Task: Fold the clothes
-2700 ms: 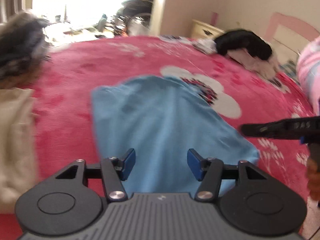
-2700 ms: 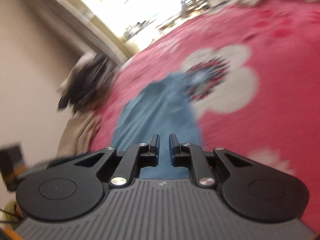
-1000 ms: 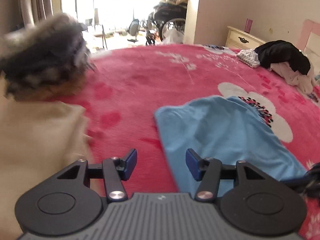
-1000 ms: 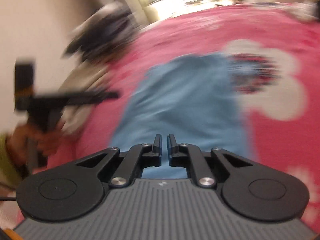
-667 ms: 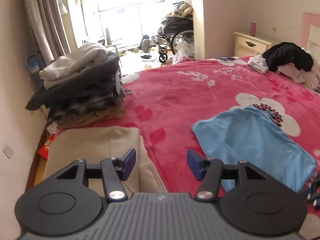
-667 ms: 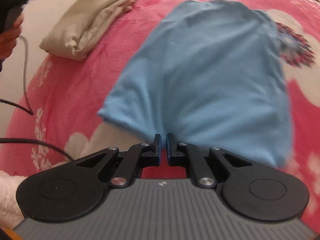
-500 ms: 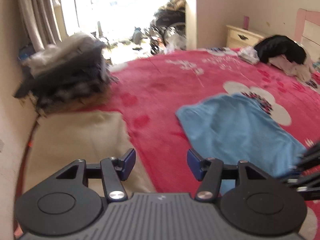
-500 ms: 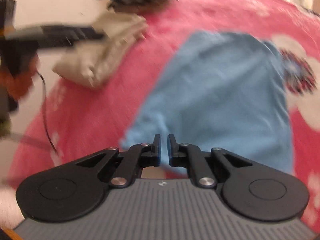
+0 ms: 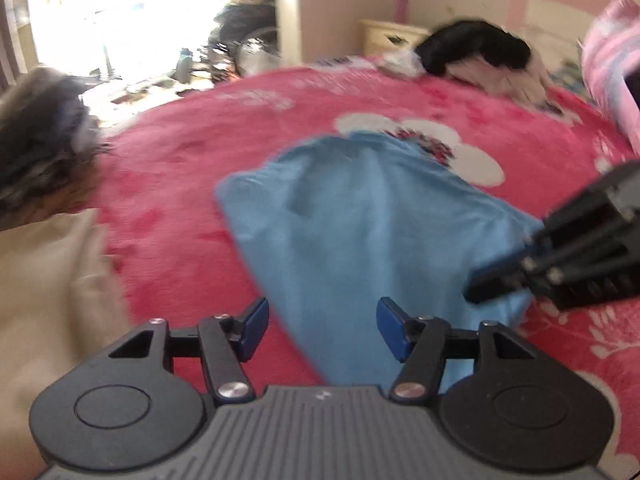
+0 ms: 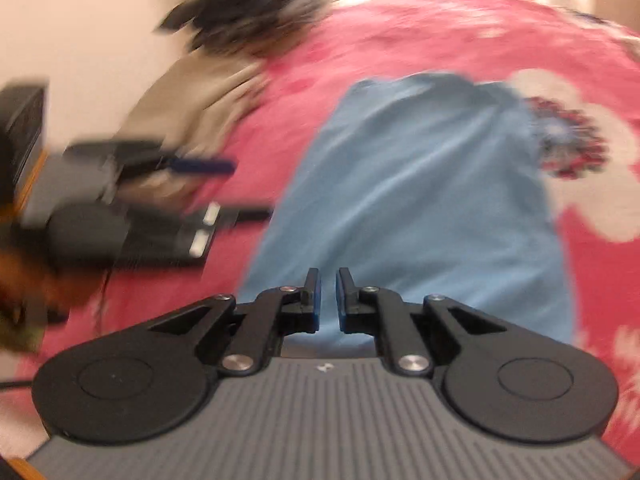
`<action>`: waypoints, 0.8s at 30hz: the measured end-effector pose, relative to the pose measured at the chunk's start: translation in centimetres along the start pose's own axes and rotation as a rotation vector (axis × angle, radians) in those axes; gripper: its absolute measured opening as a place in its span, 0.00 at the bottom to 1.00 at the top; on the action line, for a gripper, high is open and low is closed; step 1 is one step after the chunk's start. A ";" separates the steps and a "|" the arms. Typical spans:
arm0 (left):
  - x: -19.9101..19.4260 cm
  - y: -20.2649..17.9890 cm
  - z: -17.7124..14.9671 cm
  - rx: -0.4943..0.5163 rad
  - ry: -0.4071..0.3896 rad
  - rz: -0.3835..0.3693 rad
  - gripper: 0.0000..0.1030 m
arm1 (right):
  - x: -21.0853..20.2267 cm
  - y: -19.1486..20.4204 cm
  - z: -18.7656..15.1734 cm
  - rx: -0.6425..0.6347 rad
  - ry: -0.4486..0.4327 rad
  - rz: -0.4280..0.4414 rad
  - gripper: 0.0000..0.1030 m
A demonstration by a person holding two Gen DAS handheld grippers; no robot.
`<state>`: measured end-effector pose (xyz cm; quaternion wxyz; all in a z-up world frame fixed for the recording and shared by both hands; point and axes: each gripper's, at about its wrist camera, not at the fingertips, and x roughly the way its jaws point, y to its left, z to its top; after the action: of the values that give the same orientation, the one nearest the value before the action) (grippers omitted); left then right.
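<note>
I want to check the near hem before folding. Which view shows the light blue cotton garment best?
The right wrist view: the light blue cotton garment fills the frame, though blurred. The left wrist view shows it smaller, its right corner hidden.

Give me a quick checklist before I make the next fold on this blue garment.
1. Left gripper open, nothing pinched: ok.
2. Right gripper jaws nearly together: ok.
3. Right gripper gripping the blue garment at its corner: cannot tell, blurred.
4. Blue garment smooth on the red blanket: not ok, creased.
5. Beige garment clear of the blue one: ok, blanket shows between.
</note>
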<state>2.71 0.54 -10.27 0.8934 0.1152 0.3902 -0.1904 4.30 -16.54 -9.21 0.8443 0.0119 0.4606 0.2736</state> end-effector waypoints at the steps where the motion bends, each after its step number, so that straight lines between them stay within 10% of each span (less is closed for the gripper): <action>1: 0.9 -0.6 -0.2 0.022 0.015 -0.005 0.59 | 0.2 -0.7 -0.6 -0.008 0.019 -0.036 0.08; 8: 0.5 0.7 -1.8 -0.007 0.035 0.019 0.61 | -2.6 -4.0 -4.1 0.027 0.134 -0.148 0.07; 16: 3.2 1.4 2.4 -0.098 -0.020 -0.047 0.62 | -1.2 -3.3 1.0 -0.006 -0.066 -0.144 0.08; 24: 5.3 5.3 3.8 -0.231 -0.024 -0.004 0.58 | -1.7 -6.7 -4.1 0.156 0.037 -0.142 0.08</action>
<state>10.83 2.63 -11.35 0.9049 0.0083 0.3992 -0.1474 3.34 -24.00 -12.04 0.8495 0.0396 0.4956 0.1766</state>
